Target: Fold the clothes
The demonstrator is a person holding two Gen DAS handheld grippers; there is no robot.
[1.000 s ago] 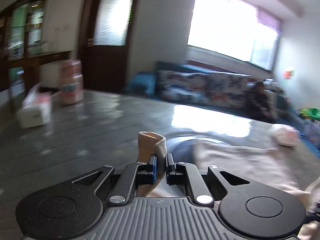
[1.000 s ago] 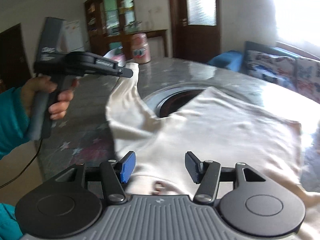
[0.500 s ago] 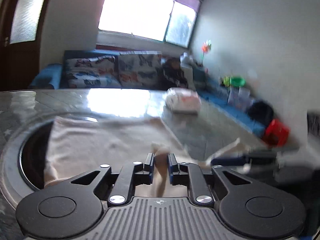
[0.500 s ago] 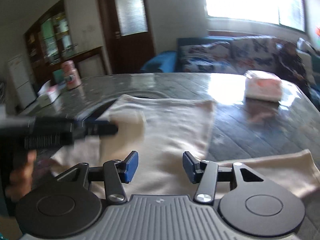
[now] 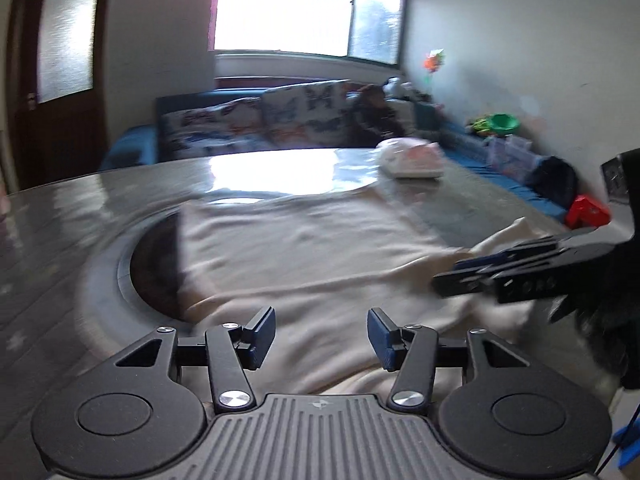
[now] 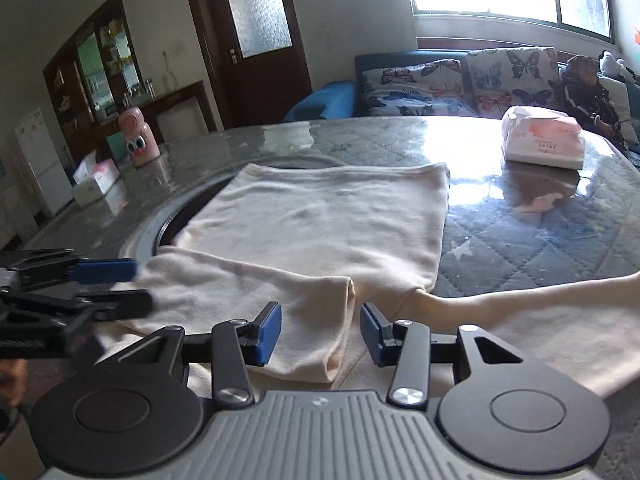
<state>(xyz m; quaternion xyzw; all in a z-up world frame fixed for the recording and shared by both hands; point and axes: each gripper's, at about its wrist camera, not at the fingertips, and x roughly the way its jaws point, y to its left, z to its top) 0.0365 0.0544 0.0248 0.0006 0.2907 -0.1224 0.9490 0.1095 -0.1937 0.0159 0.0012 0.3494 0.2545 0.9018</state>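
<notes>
Left gripper [image 5: 321, 330] opening over cream garment [image 6: 320, 220] (nothing pinched).

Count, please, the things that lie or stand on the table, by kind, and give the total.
Garment: 1
Tissue pack: 1
Pink bottle: 1
Box: 1
Total: 4
</notes>
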